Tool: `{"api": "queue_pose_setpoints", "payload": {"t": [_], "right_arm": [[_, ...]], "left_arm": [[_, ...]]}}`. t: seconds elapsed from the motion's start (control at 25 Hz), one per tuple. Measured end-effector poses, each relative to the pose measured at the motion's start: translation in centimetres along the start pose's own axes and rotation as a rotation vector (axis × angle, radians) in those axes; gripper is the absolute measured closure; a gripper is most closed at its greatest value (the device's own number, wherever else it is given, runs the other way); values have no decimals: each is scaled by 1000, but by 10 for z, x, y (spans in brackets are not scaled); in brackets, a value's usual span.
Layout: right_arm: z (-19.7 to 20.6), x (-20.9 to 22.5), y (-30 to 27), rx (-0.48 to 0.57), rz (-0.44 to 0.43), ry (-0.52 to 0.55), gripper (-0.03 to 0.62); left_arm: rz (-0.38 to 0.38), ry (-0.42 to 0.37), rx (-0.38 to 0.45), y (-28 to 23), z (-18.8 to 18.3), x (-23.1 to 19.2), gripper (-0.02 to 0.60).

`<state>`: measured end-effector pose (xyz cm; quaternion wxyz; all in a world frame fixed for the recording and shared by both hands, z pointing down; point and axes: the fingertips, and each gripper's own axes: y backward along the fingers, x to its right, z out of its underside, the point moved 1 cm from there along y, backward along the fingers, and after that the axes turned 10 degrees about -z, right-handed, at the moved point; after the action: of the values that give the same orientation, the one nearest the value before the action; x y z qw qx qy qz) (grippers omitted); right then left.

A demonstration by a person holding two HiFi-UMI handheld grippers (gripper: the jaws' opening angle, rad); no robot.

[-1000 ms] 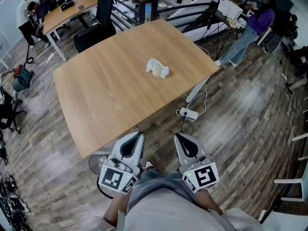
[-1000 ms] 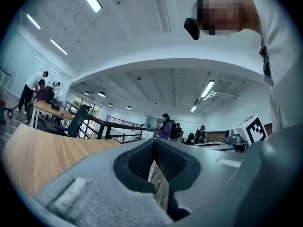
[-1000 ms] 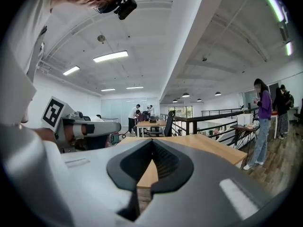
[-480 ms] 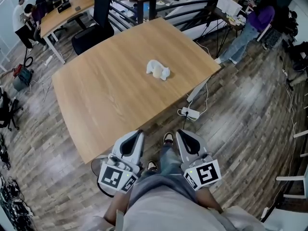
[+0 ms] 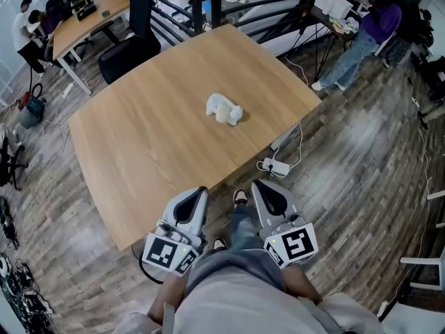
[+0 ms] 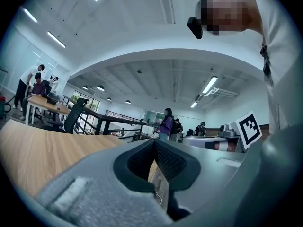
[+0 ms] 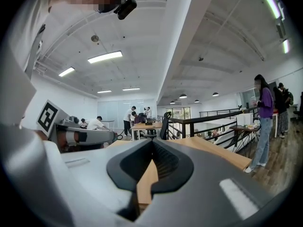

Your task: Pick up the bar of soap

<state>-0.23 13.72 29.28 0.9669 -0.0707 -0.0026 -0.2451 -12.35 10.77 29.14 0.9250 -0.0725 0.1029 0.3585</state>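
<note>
The bar of soap (image 5: 224, 108) is a pale white lump with a cream patch, lying alone near the middle of the wooden table (image 5: 139, 145). My left gripper (image 5: 199, 191) and right gripper (image 5: 258, 185) are held low in front of my body, just off the table's near edge, well short of the soap. Both point toward the table with jaws closed and nothing between them. In the left gripper view my left gripper (image 6: 154, 142) looks along the tabletop (image 6: 33, 145). My right gripper (image 7: 152, 142) shows shut too. The soap is hidden in both gripper views.
A white power strip (image 5: 273, 165) with cables lies on the wood floor by the table's right leg. A black office chair (image 5: 128, 47) and railing stand behind the table. A person in purple (image 5: 379, 21) stands far right; others sit at a desk (image 5: 83, 19) far left.
The view has moved slightly forward toward the table and a shoe has stepped out between the grippers. Both grippers stay shut at the same place near my body.
</note>
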Motion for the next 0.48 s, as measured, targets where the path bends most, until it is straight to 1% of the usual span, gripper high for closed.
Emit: {"api": "queue_pose_setpoints", "payload": {"t": [0.24,0.48], "right_arm": [[0,54,-33,-13,-27,-9,592],[-1,112,-64,-24,-87,-23,592]], "left_arm": [[-29,13,-35,-58,8,-11,580],[-72,19,-57,-122,9,-13,580]]}}
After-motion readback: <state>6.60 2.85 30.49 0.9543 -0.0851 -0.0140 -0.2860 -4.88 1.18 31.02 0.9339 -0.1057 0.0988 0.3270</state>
